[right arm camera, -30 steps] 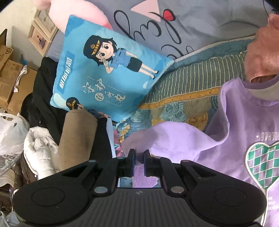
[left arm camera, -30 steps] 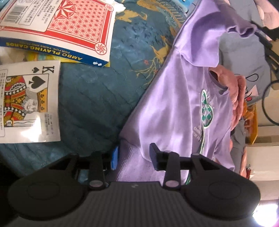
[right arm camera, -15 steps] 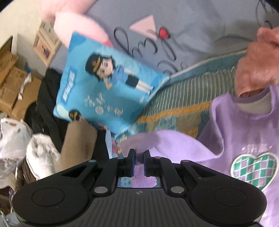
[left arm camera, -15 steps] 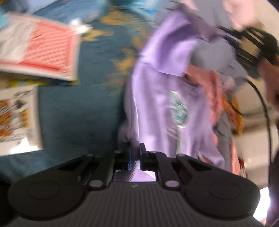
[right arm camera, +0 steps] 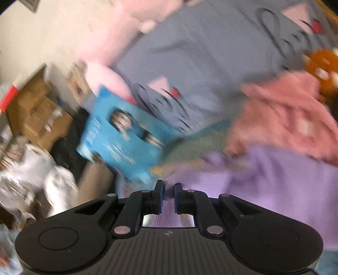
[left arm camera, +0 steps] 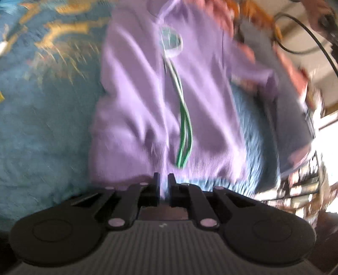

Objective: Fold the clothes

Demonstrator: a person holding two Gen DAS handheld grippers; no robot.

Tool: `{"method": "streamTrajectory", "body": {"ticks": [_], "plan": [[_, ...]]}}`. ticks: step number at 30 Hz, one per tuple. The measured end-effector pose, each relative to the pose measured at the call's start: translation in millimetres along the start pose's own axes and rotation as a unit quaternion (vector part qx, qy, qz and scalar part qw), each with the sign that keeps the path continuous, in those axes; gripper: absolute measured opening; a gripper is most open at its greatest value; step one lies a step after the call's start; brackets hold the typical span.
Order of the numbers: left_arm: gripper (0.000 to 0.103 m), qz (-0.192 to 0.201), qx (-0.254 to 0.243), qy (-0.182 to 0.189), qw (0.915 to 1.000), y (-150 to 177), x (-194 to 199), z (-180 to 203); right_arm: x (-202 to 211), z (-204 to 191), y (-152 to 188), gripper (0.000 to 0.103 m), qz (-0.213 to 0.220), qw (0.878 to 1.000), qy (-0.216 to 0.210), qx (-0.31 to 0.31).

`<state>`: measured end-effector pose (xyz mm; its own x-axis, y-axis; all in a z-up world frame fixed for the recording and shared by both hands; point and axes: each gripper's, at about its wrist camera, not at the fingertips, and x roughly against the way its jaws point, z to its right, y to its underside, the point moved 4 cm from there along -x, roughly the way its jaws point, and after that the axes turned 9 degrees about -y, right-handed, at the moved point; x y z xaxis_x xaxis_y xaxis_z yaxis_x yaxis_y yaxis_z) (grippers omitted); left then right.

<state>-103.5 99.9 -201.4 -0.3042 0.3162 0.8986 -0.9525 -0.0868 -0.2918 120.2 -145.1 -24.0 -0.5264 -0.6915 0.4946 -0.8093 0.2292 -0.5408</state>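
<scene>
Both views are motion-blurred, so fine detail is lost.

My left gripper [left arm camera: 162,184]: jaws nearly together, clamped on the ribbed hem of the lilac long-sleeved sweatshirt with a green-and-white heart print [left arm camera: 160,101]. A thin strip of purple fabric shows in the gap between the fingers [left arm camera: 156,186]. From this grip the sweatshirt stretches away up the view, creased lengthwise, with green cord-like lines of the print running down its middle. It lies over the teal bedspread with gold pattern [left arm camera: 48,88], which shows on the left side and again as a strip right of the hem. A sleeve of the sweatshirt sticks out to the right. Beyond it: the salmon-pink fuzzy garment [left arm camera: 213,12] and a black cable [left arm camera: 304,27] at the top right.

My right gripper [right arm camera: 168,196]: jaws also nearly together, pinching a fold of the same lilac sweatshirt [right arm camera: 274,186]; ribbed purple cloth sits between the fingers [right arm camera: 158,196] and runs back under the gripper body. The rest of the sweatshirt spreads to the right. The salmon-pink fuzzy garment [right arm camera: 291,127] lies just above it, touching. Further back: the grey-blue pillow with black script and pink triangle [right arm camera: 211,63], the bright blue square cushion with a cartoon figure [right arm camera: 122,135] leaning to the left, a pale pink plush [right arm camera: 109,42] and brown cardboard boxes [right arm camera: 36,110] by the wall.
</scene>
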Motion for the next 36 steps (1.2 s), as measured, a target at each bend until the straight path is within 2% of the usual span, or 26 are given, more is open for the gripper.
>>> {"method": "streamTrajectory", "body": {"ticks": [3,5,7,9,11,12,17,18,19,20,23,26,27,30,32,34,36], "plan": [[0.007,-0.018,-0.014,0.005,0.9997,6.3,-8.4,6.9,10.6,54.4,39.7,0.01,-0.005,0.996,0.079,-0.039],[0.007,-0.015,-0.018,0.018,0.9996,6.5,-7.4,10.1,18.0,86.8,55.4,0.01,0.017,0.99,0.114,-0.077],[0.007,0.002,-0.014,0.036,0.9992,1.9,-1.0,11.5,27.2,95.0,56.7,0.01,0.043,0.99,0.11,-0.082],[0.007,0.038,-0.006,0.053,0.9978,-7.1,11.2,12.7,37.4,98.3,55.5,0.01,0.069,0.99,0.098,-0.08],[0.008,0.082,0.004,0.044,0.9957,-12.9,29.1,3.4,47.7,101.5,54.2,0.01,0.095,0.989,0.086,-0.079],[0.008,0.101,0.01,0.028,0.9945,-16.6,34.8,-1.5,52.9,103.1,53.6,0.01,0.108,0.988,0.08,-0.078],[0.008,0.09,0.054,-0.027,0.9941,-30.6,24.3,-30.5,79.3,111.1,50.5,0.009,0.172,0.981,0.05,-0.073],[0.008,0.088,0.062,-0.038,0.9935,-33.3,22.2,-36.3,76.9,116.8,51.1,0.009,0.161,0.981,0.077,-0.072],[0.008,0.085,0.071,-0.049,0.9926,-36.0,20.2,-42.1,66.3,126.9,53.2,0.009,0.123,0.98,0.14,-0.07],[0.008,0.083,0.079,-0.06,0.9916,-38.7,18.2,-47.9,59.2,133.6,55.5,0.009,0.1,0.976,0.181,-0.068],[0.009,0.068,0.093,-0.108,0.9875,-39.4,3.8,-58.0,48.8,137.8,61.1,0.009,0.09,0.969,0.222,-0.055],[0.01,0.062,0.114,-0.122,0.984,-37.8,0.5,-66.3,34.8,131.7,60.4,0.009,0.076,0.96,0.268,-0.015],[0.01,0.06,0.123,-0.123,0.9829,-38.0,-0.5,-69.7,33.5,129.7,59.6,0.009,0.078,0.959,0.272,-0.009],[0.01,0.051,0.13,-0.134,0.981,-39.0,-3.9,-73.9,40.0,121.1,55.3,0.009,0.102,0.963,0.248,-0.013],[0.01,0.059,0.129,-0.124,0.982,-39.5,-0.9,-71.7,43.5,112.5,51.8,0.009,0.114,0.965,0.234,-0.013],[0.01,0.071,0.129,-0.111,0.9828,-40.8,3.1,-69.8,37.9,91.9,49.2,0.009,0.113,0.973,0.2,0.013],[0.01,0.081,0.131,-0.101,0.9829,-42.5,6.7,-68.9,22.8,55.0,51.2,0.009,0.098,0.983,0.14,0.061]]}}
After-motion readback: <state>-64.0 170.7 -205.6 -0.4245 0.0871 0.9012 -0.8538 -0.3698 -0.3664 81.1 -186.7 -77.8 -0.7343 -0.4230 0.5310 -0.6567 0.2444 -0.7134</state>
